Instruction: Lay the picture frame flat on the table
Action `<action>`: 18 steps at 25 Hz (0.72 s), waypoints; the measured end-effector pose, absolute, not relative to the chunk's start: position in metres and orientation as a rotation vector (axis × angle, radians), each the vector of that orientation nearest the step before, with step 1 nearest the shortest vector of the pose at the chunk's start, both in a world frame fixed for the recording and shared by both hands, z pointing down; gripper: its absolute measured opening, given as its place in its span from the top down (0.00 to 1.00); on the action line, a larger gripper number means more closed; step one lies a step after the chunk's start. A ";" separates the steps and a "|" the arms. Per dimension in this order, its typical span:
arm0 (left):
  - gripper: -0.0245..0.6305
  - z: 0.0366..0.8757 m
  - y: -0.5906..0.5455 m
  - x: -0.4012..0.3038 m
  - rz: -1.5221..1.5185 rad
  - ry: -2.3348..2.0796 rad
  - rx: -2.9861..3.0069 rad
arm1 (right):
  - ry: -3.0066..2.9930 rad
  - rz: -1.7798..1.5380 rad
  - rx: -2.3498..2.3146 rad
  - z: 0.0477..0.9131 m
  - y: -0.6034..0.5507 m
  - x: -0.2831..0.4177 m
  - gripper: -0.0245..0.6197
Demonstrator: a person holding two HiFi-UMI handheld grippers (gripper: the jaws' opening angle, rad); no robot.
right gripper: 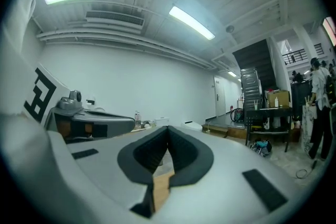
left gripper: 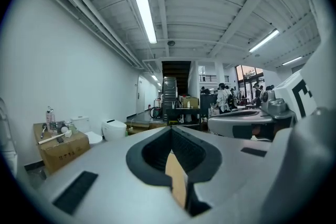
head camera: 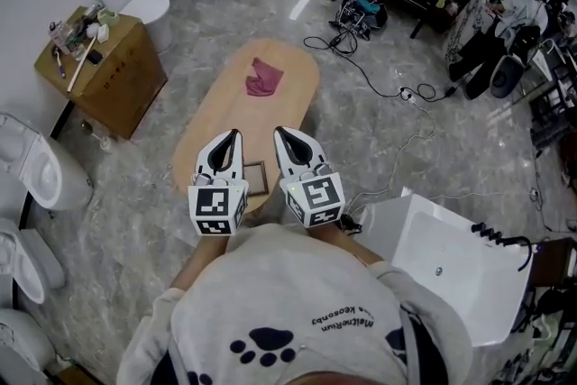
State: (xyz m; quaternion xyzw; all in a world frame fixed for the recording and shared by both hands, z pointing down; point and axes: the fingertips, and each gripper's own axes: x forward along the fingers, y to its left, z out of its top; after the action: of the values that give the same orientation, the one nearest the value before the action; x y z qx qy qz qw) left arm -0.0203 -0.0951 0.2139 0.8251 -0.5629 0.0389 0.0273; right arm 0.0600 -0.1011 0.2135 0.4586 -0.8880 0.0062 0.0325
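The left tool (head camera: 236, 133) and right tool (head camera: 279, 132) are both closed tight, holding nothing. Between them, a small brown-edged picture frame (head camera: 256, 178) lies on the oval wooden counter (head camera: 216, 113), with a crumpled pink cloth (head camera: 263, 77) at twelve o'clock from it.

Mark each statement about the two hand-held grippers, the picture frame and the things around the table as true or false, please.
1. The left hand-held gripper has its jaws together with nothing between them. True.
2. The right hand-held gripper is clamped on the picture frame. False: its jaws are together and empty, and the frame lies on the wooden table.
3. A pink cloth lies on the table. True.
4. The cloth covers the picture frame. False: they lie apart, the cloth toward the far end and the frame at the near end.
5. A cardboard box stands on the floor to the left of the table. True.
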 end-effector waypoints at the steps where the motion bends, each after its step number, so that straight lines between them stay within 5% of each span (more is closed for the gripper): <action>1: 0.95 0.214 -0.094 -0.019 0.117 -1.744 2.550 | -2.739 0.012 1.404 0.213 -0.100 0.059 0.95; 18: 0.95 0.227 -0.095 -0.002 0.131 -1.749 2.537 | -2.775 0.035 1.348 0.227 -0.105 0.067 0.95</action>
State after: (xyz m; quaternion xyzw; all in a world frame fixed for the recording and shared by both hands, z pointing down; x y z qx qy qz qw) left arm -0.0019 -0.0952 0.2271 0.8222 -0.5669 0.0423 0.0285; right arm 0.0672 -0.1048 0.2272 0.4368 -0.8991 0.0114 0.0281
